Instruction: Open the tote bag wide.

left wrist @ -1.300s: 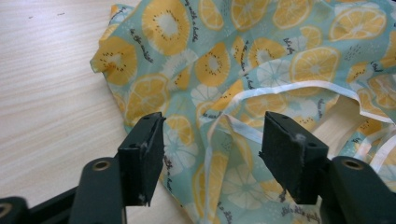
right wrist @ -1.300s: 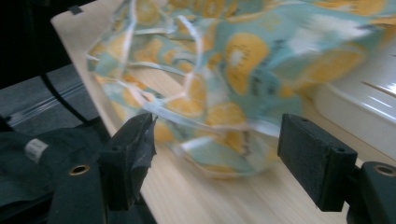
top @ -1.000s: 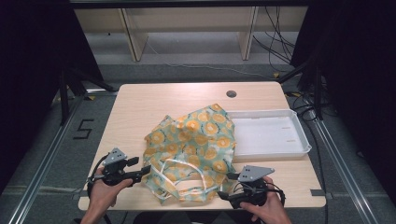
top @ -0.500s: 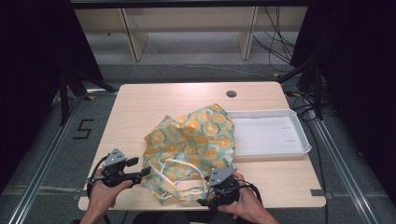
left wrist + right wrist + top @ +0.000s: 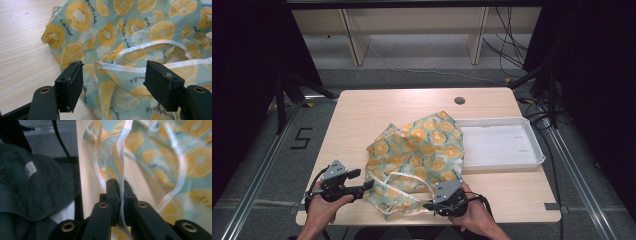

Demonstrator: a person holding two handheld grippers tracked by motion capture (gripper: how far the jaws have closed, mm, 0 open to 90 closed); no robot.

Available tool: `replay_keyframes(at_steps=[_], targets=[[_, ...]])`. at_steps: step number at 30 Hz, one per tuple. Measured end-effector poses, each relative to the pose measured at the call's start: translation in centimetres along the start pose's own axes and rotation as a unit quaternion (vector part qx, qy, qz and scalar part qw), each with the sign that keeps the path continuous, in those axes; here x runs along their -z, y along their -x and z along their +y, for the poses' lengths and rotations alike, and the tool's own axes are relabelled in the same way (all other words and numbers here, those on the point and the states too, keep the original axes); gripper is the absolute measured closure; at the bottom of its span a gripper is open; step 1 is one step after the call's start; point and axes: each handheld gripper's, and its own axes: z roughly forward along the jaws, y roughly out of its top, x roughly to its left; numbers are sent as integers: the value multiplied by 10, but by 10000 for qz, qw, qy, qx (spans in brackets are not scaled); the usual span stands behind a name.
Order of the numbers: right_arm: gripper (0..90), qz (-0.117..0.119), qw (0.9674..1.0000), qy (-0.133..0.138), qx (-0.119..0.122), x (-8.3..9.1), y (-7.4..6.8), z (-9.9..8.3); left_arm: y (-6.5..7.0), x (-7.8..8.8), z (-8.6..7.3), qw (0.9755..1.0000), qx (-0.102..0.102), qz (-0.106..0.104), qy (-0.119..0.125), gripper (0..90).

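Observation:
A teal cloth bag (image 5: 422, 150) printed with orange and lemon slices lies crumpled on the wooden table (image 5: 362, 110). Its white straps (image 5: 404, 176) loop at the near side. My left gripper (image 5: 367, 186) rests at the bag's near left edge. Its jaws have just been opening and stand wide, with a fold of the bag (image 5: 140, 27) and a white strap (image 5: 117, 67) between them, untouched by the pads. My right gripper (image 5: 427, 205) points left at the bag's near edge. Its jaws have just closed on a white strap (image 5: 123, 157), which runs up from my right gripper (image 5: 119, 186).
A shallow white tray (image 5: 504, 167) stands to the right of the bag, its left end touching the cloth. The table's near edge runs just behind both hands. A dark round hole (image 5: 459, 100) sits near the far edge.
My right gripper has moved left along the near edge to the bag, turned to point left, and shut on a white strap. My left gripper has stayed put.

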Motion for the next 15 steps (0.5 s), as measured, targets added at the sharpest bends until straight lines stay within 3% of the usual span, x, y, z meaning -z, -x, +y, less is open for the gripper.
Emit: replay_keyframes(at_steps=[1, 4, 8, 9, 12, 13, 15], targets=[[900, -17, 9998, 207, -21, 7, 3, 5, 1, 4, 2, 10000, 16, -5, 74, 297], [900, -119, 9989, 459, -52, 18, 9, 13, 7, 9, 6, 9998, -99, -112, 153, 284], [900, -225, 9977, 634, -92, 27, 18, 20, 17, 15, 9, 9993, -244, -243, 171, 269], [900, -253, 9970, 726, -73, 29, 21, 22, 20, 17, 10, 9988, -370, -269, 173, 269], [900, -313, 9949, 938, -195, 37, 33, 32, 35, 22, 10, 9981, -475, -358, 162, 269], [900, -305, 9941, 1014, -232, 39, 36, 35, 38, 22, 9, 9972, -625, -373, 148, 268], [900, -295, 9936, 1049, -288, 41, 39, 38, 40, 21, 8, 9967, -697, -405, 129, 269]])
